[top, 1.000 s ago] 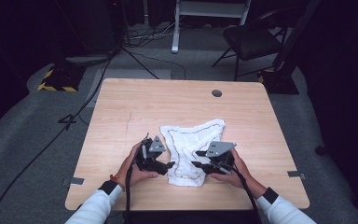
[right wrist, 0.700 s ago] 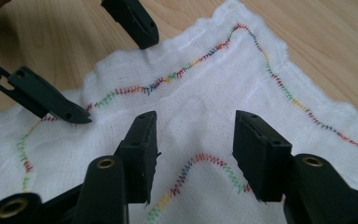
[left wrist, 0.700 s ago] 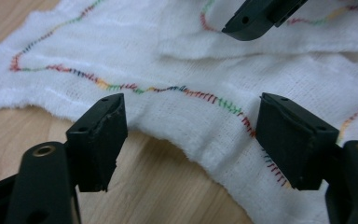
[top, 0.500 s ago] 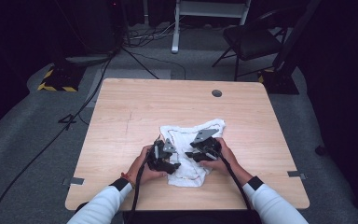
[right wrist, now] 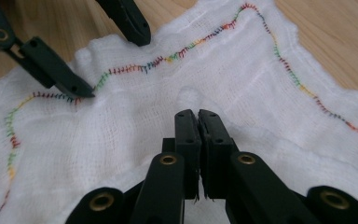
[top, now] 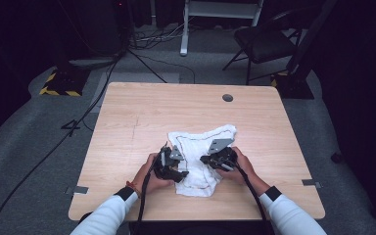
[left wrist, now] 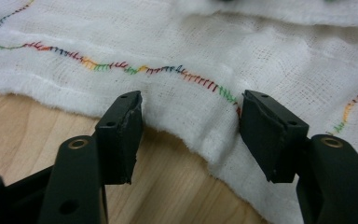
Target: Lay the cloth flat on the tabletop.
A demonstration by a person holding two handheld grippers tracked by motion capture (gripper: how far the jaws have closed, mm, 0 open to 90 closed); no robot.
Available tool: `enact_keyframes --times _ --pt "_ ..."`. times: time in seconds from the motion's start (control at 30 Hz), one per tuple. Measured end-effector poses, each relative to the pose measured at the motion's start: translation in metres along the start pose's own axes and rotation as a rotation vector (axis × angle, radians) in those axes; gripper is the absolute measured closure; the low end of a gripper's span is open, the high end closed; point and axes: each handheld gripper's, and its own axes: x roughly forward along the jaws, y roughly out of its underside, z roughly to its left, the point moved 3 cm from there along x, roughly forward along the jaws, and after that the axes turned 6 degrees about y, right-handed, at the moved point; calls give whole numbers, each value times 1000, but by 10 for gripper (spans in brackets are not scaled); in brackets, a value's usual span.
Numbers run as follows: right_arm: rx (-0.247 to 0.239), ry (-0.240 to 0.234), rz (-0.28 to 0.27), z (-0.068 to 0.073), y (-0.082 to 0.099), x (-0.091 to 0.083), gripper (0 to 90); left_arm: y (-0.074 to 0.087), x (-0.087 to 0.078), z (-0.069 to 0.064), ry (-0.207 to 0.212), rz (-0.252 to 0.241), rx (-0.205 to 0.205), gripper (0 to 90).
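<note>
Our left gripper (left wrist: 189, 128) has its jaws spread wide astride the cloth's (top: 200, 152) stitched hem, gripping nothing yet. The white cloth lies crumpled near the table's (top: 127, 127) front edge, between both hands. Our right gripper (right wrist: 198, 122) has its jaws pressed together, pinching a fold of cloth, we judge.

Both forearms are reaching in over the table's near edge. The left gripper (top: 175, 166) is lying low with jaws spread wide; the right gripper (top: 214, 159) is resting nearby, its jaws pressed together.
</note>
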Motion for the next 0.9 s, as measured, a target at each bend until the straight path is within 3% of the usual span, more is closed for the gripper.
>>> enact_keyframes --times 0.1,0.23,0.27,0.3,0.37,0.4,0.5,0.77,0.9 --pt "6 15 -20 -3 6 -17 877 2 -2 0 -20 0 -13 340" --pt "30 26 -44 -8 18 -44 877 3 -2 -2 -50 5 4 323" --pt "30 26 -44 -8 18 -44 877 3 -3 -4 -61 9 9 323" --pt "41 40 -49 -10 29 -59 877 3 -3 -5 -69 6 13 323" --pt "43 45 -48 -11 32 -63 877 3 -3 -6 -73 11 15 319" --pt "56 58 -44 -12 44 -76 877 3 -3 -7 -81 11 21 312" --pt "76 68 -43 -11 59 -91 877 3 -4 -8 -82 13 22 305" --pt "140 76 -8 -3 98 -114 870 6 -5 -12 -81 23 13 279" --pt "183 114 27 -1 123 -119 873 10 -9 -14 -103 30 -7 252"
